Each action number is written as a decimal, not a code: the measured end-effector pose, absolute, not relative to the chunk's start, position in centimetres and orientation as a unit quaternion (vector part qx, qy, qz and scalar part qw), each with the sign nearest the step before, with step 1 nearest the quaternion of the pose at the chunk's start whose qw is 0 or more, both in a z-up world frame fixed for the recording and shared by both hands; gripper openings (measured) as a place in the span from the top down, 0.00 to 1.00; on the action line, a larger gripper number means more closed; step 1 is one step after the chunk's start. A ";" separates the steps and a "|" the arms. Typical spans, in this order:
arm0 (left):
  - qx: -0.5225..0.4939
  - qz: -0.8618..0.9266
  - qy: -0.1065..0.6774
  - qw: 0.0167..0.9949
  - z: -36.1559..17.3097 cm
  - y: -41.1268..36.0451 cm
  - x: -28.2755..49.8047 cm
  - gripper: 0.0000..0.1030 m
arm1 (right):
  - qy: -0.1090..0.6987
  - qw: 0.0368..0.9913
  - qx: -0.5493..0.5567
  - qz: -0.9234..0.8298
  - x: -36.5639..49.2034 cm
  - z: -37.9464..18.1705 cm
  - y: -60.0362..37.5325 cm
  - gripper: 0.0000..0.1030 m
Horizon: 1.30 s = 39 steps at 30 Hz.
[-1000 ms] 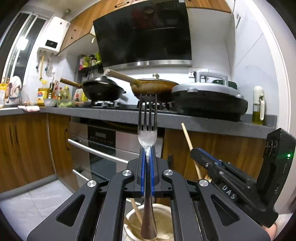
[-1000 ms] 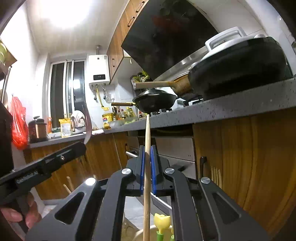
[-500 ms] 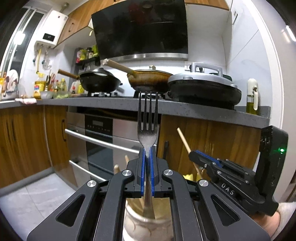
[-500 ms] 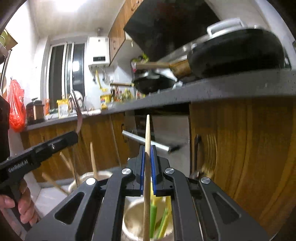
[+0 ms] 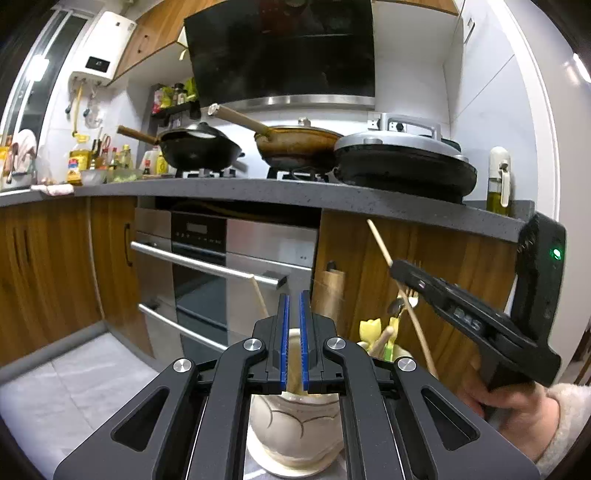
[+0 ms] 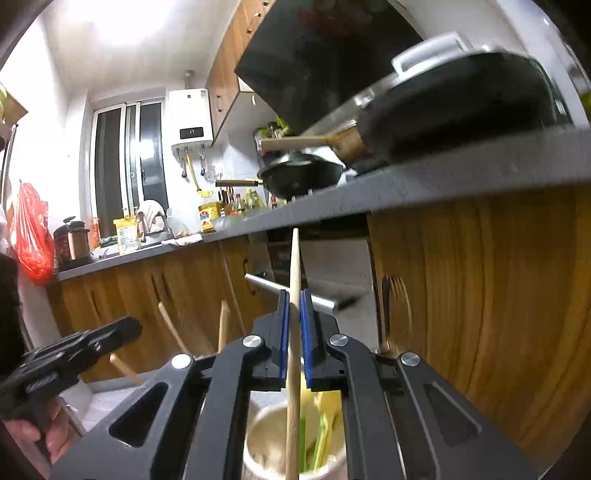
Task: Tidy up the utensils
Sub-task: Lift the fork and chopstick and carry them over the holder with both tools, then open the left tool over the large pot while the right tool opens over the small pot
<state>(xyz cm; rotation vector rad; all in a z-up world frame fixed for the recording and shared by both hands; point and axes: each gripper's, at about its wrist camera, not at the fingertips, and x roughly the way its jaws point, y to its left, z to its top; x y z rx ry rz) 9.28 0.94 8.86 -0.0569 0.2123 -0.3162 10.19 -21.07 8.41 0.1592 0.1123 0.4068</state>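
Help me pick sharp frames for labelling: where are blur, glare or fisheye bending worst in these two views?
Left wrist view: mostly sharp; the countertop bows from fisheye distortion, and the wooden handle beyond the left tool is smeared. Right wrist view: the ceiling light blows out to white, the cabinet door and oven handle streak with motion blur; the chopstick in the right tool stays crisp.
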 end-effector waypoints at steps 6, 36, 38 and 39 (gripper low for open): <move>-0.041 -0.164 0.109 0.980 8.9 1.6 9.0 0.90 | 0.022 0.984 0.055 0.169 11.3 8.9 -19.4 0.94; -0.048 -0.134 0.142 0.980 6.0 3.7 4.7 0.67 | 0.117 0.978 0.034 0.169 3.8 5.2 -20.6 0.41; -0.037 -0.126 0.151 0.980 5.2 3.3 4.1 0.67 | 0.129 0.976 0.040 0.171 2.3 4.6 -21.2 0.39; -0.033 -0.124 0.155 0.980 4.9 3.1 3.7 0.67 | 0.133 0.976 0.038 0.171 1.8 4.4 -21.3 0.37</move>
